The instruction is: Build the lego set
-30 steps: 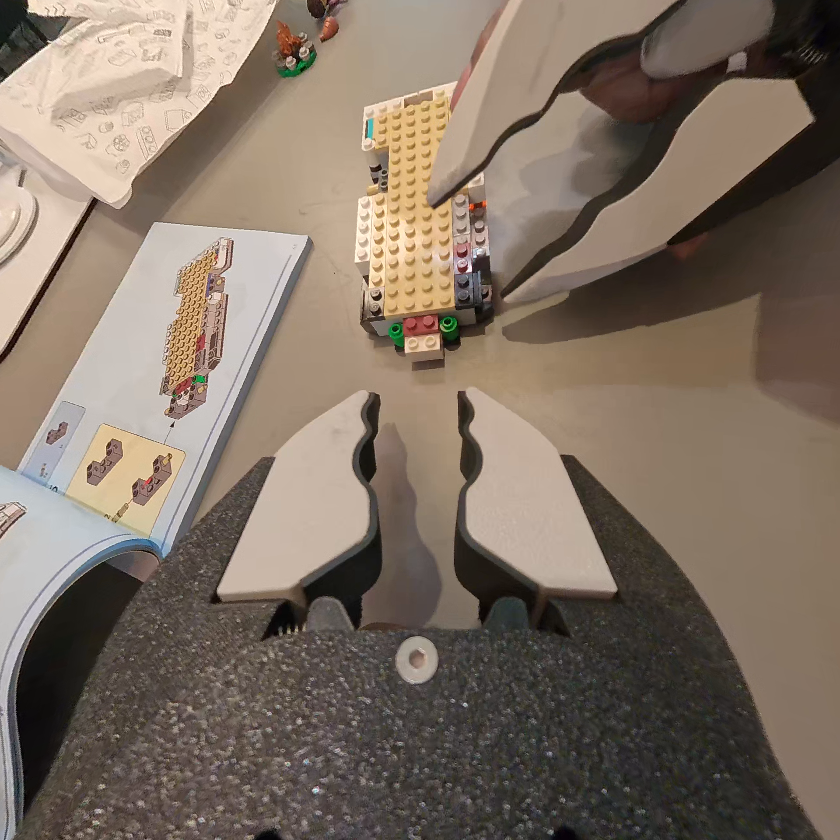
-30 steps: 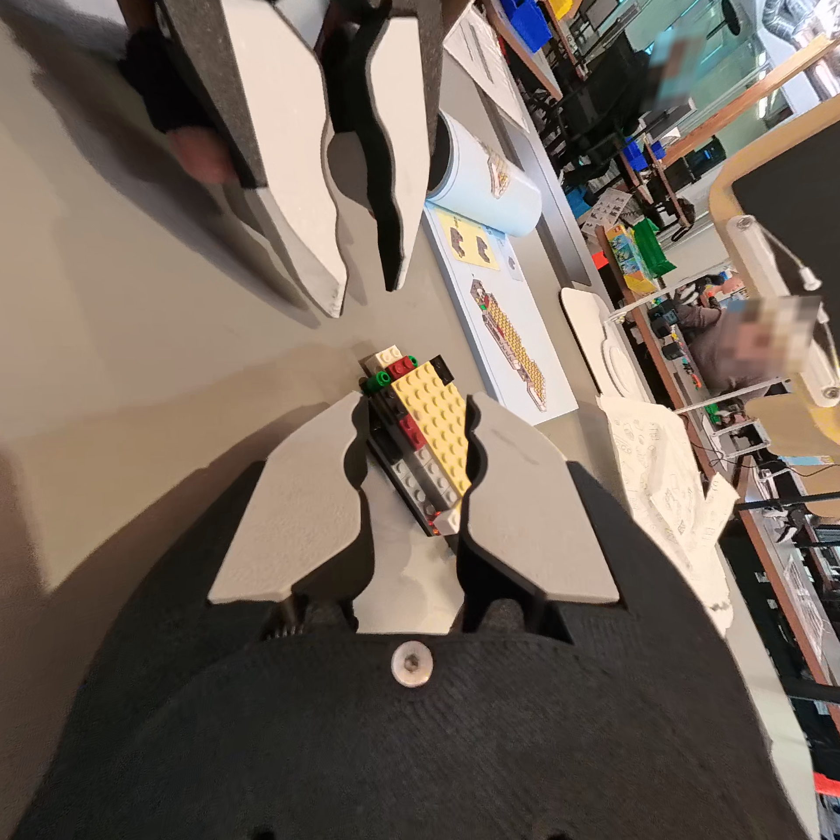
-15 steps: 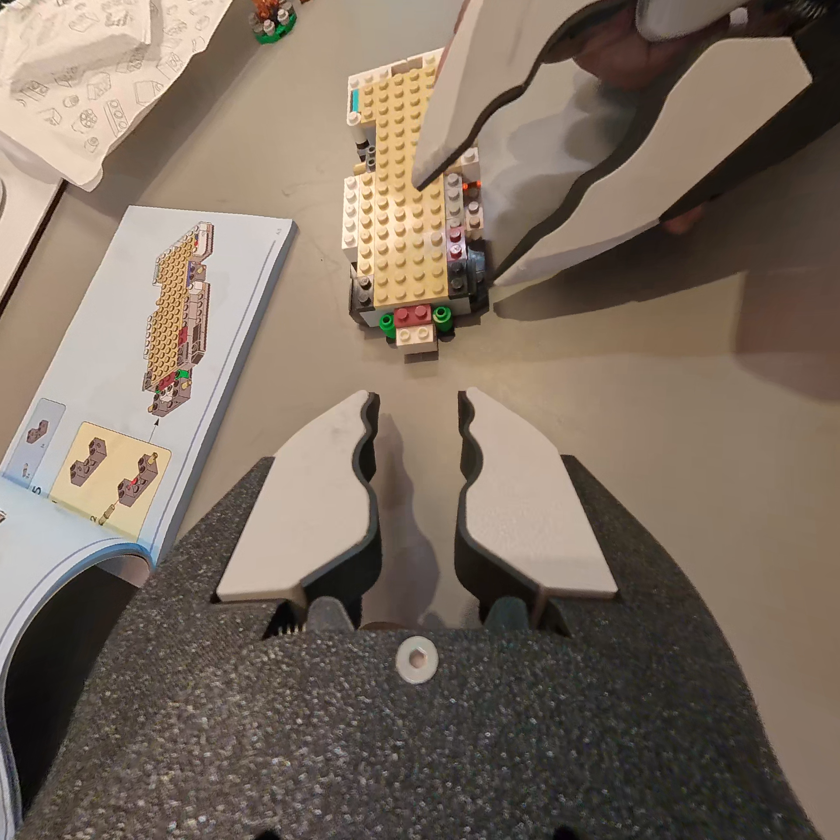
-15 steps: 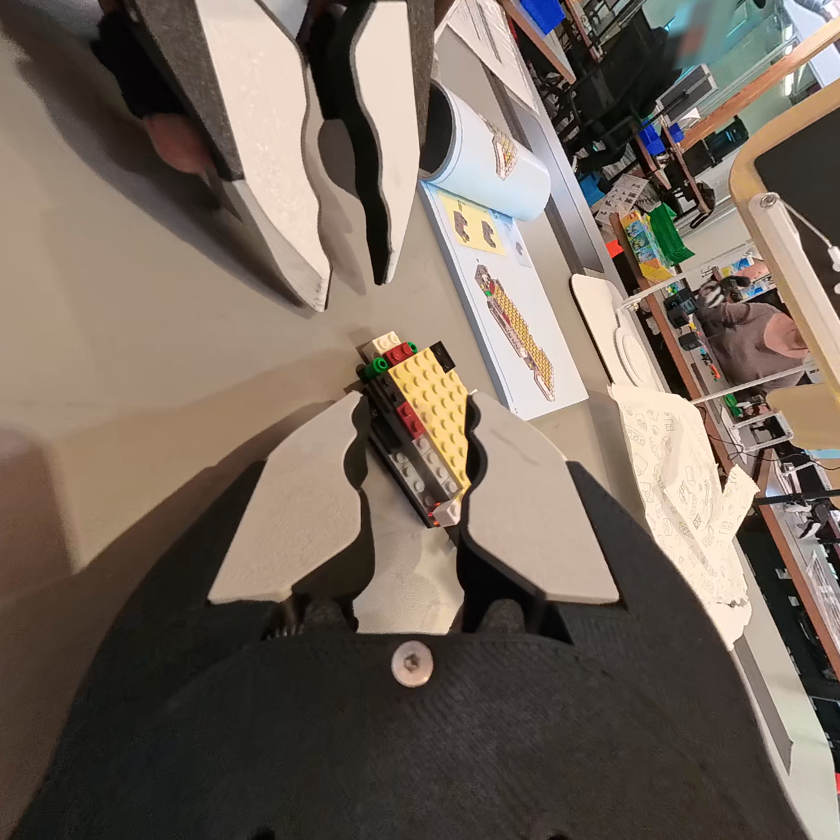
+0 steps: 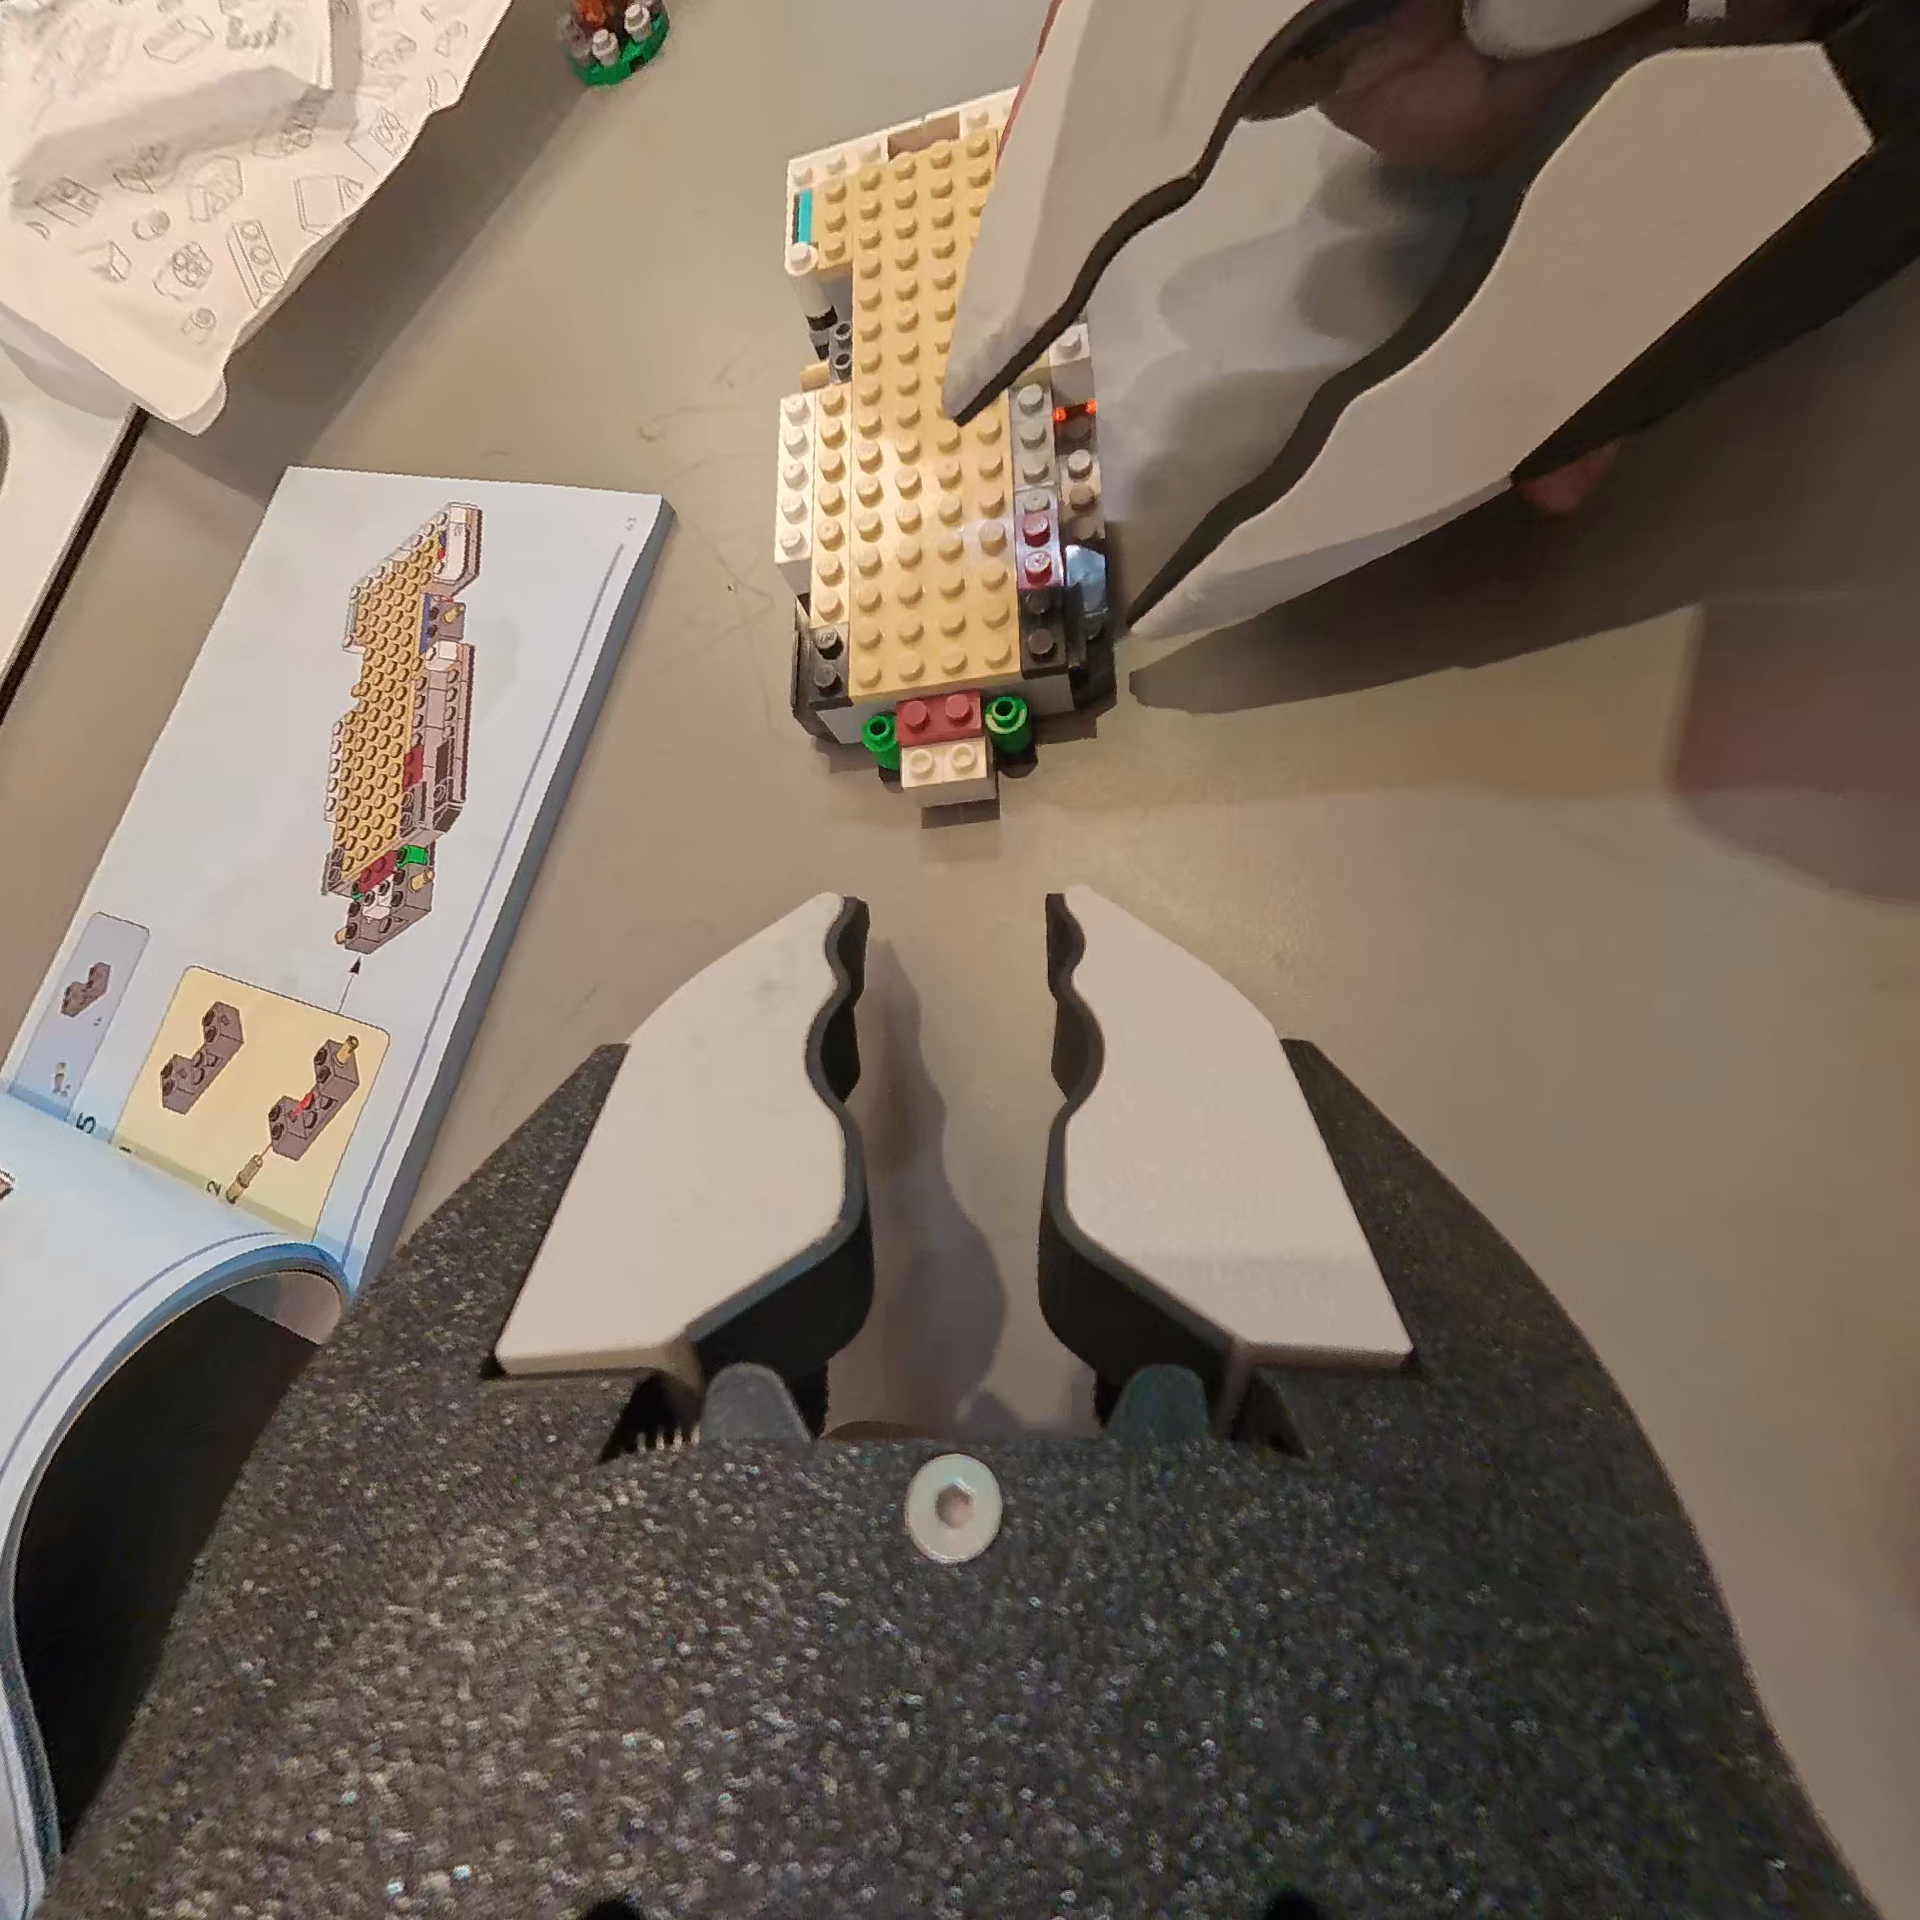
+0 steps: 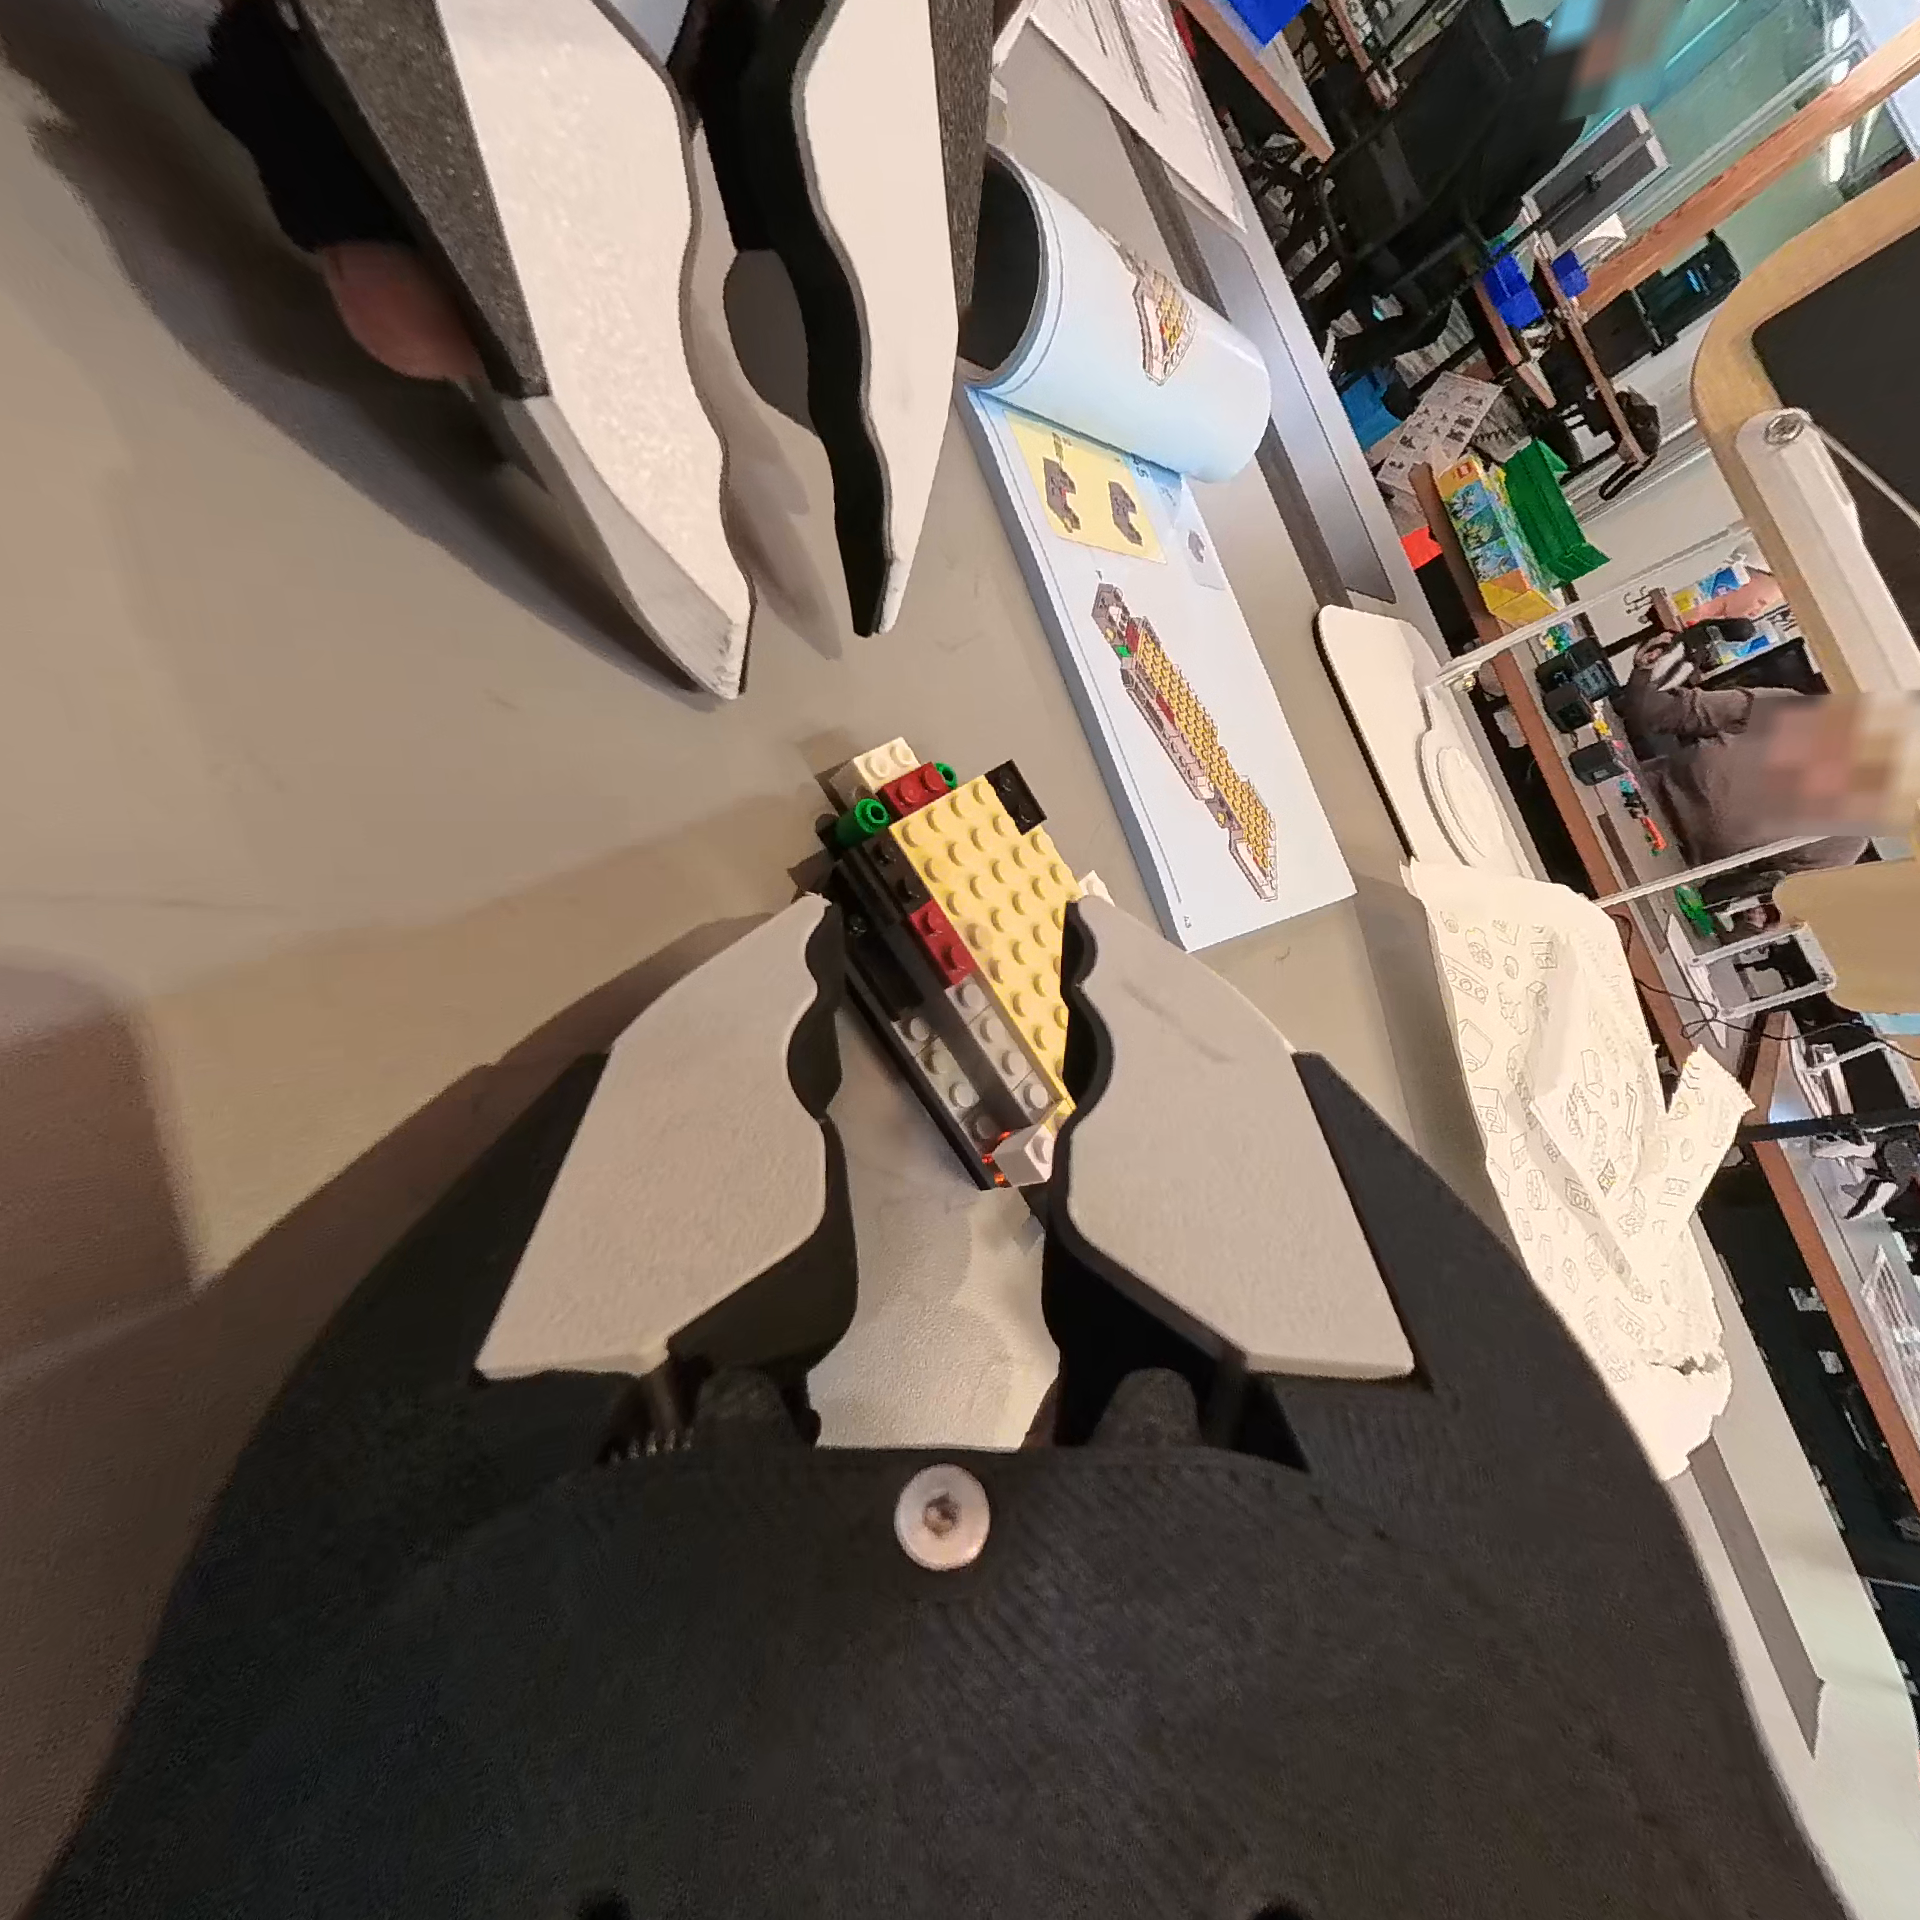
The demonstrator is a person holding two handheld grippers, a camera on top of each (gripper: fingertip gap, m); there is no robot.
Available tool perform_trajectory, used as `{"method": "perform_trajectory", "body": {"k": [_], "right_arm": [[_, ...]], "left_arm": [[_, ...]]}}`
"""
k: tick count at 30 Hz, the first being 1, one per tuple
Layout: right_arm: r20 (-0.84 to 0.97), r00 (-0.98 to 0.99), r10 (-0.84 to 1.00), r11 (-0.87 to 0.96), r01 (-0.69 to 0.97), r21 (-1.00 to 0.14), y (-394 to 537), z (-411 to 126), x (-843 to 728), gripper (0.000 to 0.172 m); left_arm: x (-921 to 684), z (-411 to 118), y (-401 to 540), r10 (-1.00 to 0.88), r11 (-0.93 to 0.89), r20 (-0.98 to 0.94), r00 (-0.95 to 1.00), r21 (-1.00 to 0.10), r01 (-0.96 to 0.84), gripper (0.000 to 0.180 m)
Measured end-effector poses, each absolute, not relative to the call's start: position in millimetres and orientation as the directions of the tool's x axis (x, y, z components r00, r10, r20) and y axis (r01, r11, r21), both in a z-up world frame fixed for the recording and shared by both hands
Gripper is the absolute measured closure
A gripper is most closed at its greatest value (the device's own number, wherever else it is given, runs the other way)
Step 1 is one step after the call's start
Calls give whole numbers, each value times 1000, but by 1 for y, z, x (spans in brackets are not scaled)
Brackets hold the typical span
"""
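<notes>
Left gripper [image 5: 956, 914]: jaws stood apart with only bare tabletop [image 5: 1455, 1039] between them, holding nothing; the model lay at 12 o'clock, near but apart.
Right gripper [image 6: 945, 925]: jaws spread and straddling the model's near end. One finger [image 5: 997, 312] hung over the studded top, the other [image 5: 1299, 561] came down just beside the model's flank. Whether either pad pressed on it could not be told.
Model [image 5: 925, 488]: a tan-topped brick build, flat on the tabletop, red, white and green pieces at the end facing the left gripper.
Booklet [image 5: 343, 831]: open, at 9 o'clock of the model.
Paper [image 5: 187, 177]: crumpled printed sheet at 10 o'clock.
Risk: probably, a skewed squeeze across top and flank would twist the model or pop off its small end pieces; a sideways shove could slide it toward the booklet.
</notes>
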State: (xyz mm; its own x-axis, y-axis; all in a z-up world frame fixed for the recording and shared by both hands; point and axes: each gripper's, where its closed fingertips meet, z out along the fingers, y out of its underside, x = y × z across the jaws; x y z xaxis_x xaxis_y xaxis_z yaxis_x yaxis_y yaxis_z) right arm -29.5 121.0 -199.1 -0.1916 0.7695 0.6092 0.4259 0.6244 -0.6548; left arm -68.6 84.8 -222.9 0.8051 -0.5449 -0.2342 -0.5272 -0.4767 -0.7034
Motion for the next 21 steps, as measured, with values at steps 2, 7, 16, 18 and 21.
{"method": "perform_trajectory", "body": {"k": [2, 7, 16, 18, 21], "right_arm": [[609, -191, 770, 624, 427, -655, 121, -199, -30, 132], [608, -194, 770, 624, 426, -655, 120, -199, -30, 132], [605, -198, 771, 624, 426, -655, 116, -199, -30, 132], [605, -198, 772, 623, 427, -656, 116, -199, -30, 132], [605, -196, 772, 623, 428, -655, 116, -199, -30, 133]], "left_arm": [[-69, -223, 85, -544, -476, -235, 805, -703, -528, 146], [-69, -223, 86, -539, -481, -234, 809, -703, -524, 146], [-70, -222, 86, -533, -482, -238, 812, -703, -523, 146], [-70, -222, 86, -533, -481, -240, 811, -704, -523, 146], [-70, -222, 86, -533, -479, -243, 811, -704, -525, 146]]}}
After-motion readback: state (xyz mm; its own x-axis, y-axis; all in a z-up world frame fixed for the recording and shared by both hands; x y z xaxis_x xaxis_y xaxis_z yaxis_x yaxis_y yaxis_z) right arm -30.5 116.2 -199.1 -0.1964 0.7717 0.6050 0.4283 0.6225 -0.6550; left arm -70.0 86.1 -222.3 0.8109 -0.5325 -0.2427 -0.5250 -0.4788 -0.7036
